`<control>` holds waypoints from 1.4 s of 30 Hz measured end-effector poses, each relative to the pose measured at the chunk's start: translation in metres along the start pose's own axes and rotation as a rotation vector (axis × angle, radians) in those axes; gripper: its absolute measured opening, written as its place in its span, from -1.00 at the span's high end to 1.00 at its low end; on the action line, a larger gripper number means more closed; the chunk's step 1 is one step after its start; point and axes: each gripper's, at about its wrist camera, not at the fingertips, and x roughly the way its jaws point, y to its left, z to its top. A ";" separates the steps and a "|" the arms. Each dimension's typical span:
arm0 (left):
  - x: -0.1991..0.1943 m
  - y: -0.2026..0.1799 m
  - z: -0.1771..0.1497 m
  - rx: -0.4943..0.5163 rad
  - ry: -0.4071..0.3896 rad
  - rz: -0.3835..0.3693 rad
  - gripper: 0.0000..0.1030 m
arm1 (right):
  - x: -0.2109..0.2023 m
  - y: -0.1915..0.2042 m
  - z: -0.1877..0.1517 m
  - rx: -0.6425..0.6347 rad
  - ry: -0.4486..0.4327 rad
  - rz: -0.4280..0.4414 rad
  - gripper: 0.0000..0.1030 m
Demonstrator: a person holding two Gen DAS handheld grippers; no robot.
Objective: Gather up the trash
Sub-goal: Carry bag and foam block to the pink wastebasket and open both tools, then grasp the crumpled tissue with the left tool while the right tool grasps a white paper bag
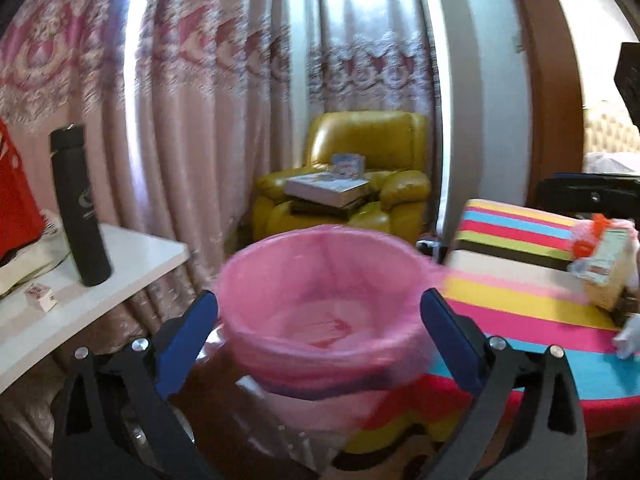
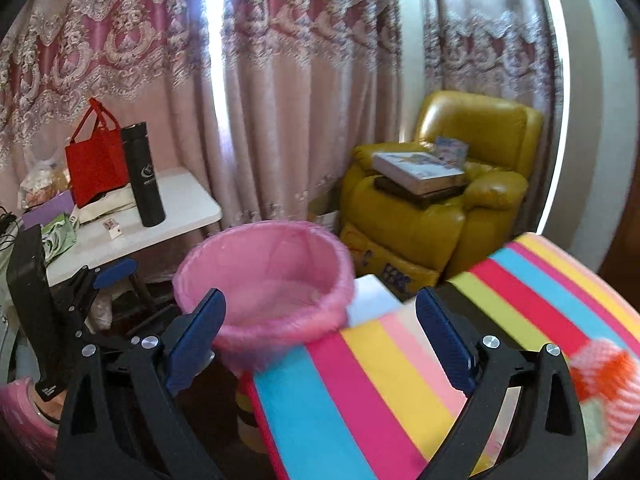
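A bin lined with a pink bag stands on the floor beside the striped table. My left gripper hangs open just above the bin's near rim, with nothing between its blue pads. Something flat and pale with red print lies at the bottom of the bin. The right gripper is open and empty too, over the edge of the striped cloth next to the bin. A carton wrapped in pink and orange plastic lies on the cloth to the right; it is a blur in the right wrist view.
On the left, a white side table carries a black flask, a red bag and a small box. A yellow armchair with stacked books stands behind the bin, against pink curtains.
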 end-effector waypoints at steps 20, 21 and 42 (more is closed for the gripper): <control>-0.043 -0.250 -0.030 0.269 0.083 -0.577 -0.91 | -0.202 -0.130 -0.152 0.250 -0.048 -0.400 -0.81; -0.044 -0.258 -0.032 0.278 0.085 -0.585 -0.91 | -0.206 -0.131 -0.159 0.256 -0.044 -0.410 -0.81; -0.004 -0.316 -0.062 0.263 0.296 -0.576 0.19 | -0.209 -0.139 -0.217 0.349 -0.009 -0.417 -0.81</control>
